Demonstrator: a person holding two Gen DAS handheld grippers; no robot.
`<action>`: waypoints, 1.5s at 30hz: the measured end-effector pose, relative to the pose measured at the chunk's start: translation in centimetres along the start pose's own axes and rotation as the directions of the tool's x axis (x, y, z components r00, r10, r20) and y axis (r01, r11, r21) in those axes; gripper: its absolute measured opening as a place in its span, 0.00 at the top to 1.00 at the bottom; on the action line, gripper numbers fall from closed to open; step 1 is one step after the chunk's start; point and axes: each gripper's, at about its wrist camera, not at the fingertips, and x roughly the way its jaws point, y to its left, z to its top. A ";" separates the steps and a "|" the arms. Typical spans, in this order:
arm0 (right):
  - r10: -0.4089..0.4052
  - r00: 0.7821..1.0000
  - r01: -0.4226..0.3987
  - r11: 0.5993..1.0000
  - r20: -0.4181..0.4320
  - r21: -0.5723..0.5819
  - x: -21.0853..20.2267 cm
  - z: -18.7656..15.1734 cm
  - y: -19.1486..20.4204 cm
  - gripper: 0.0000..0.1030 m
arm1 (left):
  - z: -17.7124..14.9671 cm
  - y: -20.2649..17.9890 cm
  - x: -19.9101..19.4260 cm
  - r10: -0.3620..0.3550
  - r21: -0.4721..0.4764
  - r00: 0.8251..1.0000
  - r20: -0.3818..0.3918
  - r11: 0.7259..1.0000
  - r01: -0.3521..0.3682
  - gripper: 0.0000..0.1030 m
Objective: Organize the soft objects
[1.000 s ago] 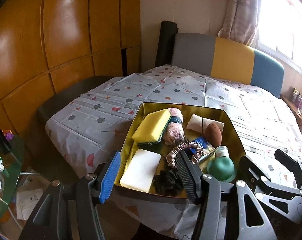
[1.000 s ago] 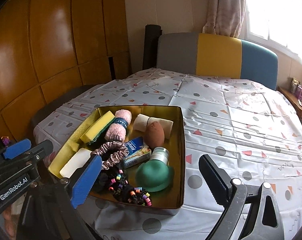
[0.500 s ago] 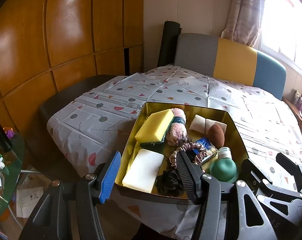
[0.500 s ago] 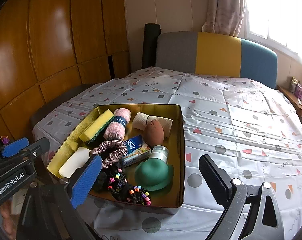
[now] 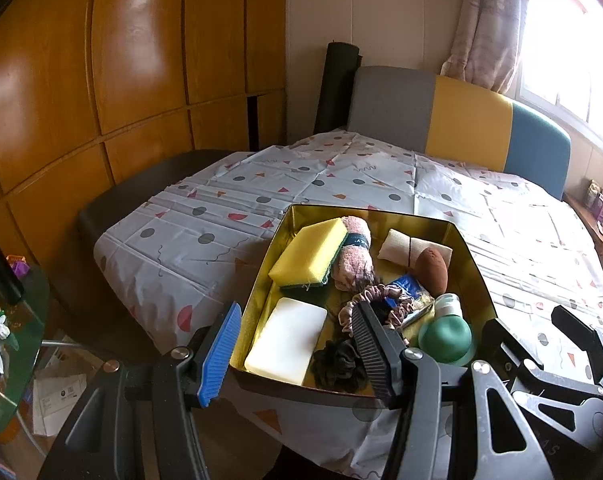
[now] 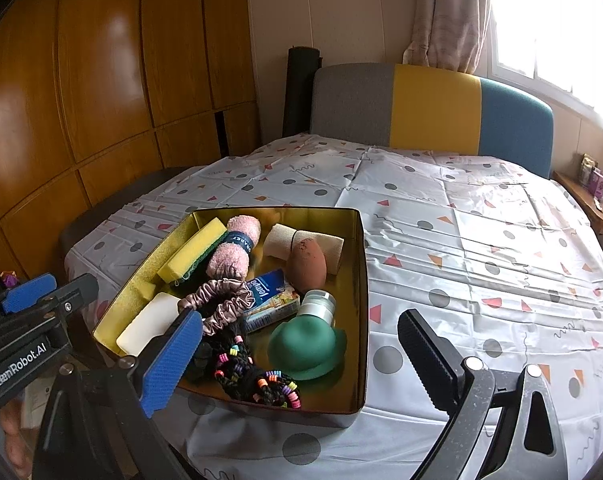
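Observation:
A gold tin point(image 5: 477, 276) point(image 6: 361, 280) sits near the front edge of the spotted cloth. In it lie a yellow sponge point(image 5: 307, 252) point(image 6: 193, 250), a pink rolled towel point(image 5: 355, 256) point(image 6: 235, 250), a white sponge point(image 5: 287, 338) point(image 6: 149, 322), a brown makeup sponge point(image 5: 431, 272) point(image 6: 307, 266), a beige bandage roll point(image 5: 397, 246), a pink scrunchie point(image 6: 221, 296), a black scrunchie point(image 5: 339, 364), beaded black hair ties point(image 6: 257, 376) and a green silicone cap point(image 6: 307, 346). My left gripper point(image 5: 297, 352) hovers open before the tin's near left corner. My right gripper point(image 6: 297, 360) is open over the near right corner, empty.
A blue tissue pack point(image 6: 271, 292) and a small jar point(image 6: 319, 304) also lie in the tin. Spotted cloth point(image 6: 461, 240) stretches right of and behind it. A grey, yellow and blue backrest point(image 6: 433, 108) stands at the far side, wooden panels point(image 5: 121, 80) left, a glass side table point(image 5: 17, 320) low left.

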 end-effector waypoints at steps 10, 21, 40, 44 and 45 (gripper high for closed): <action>0.001 1.000 -0.001 1.000 0.000 0.000 0.0 0.0 0.0 0.04 | 0.0 0.1 0.0 0.004 0.003 1.000 0.002 1.000 -0.004 0.43; 0.000 1.000 0.000 1.000 -0.001 0.000 -0.1 -0.1 0.0 0.03 | -0.1 0.2 0.1 -0.001 -0.004 1.000 -0.007 1.000 0.001 0.43; 0.000 1.000 0.000 1.000 -0.002 -0.012 0.0 -0.3 0.2 0.02 | -0.4 0.0 0.5 0.007 0.024 1.000 -0.025 1.000 -0.006 0.48; 0.001 1.000 -0.001 1.000 -0.004 -0.011 0.0 -0.3 0.2 0.02 | -0.4 0.1 0.2 -0.005 0.026 1.000 0.003 1.000 0.005 0.54; 0.003 1.000 -0.003 1.000 -0.005 -0.010 0.0 -0.4 0.2 0.02 | -0.3 0.2 0.2 -0.006 0.024 1.000 0.006 1.000 0.006 0.54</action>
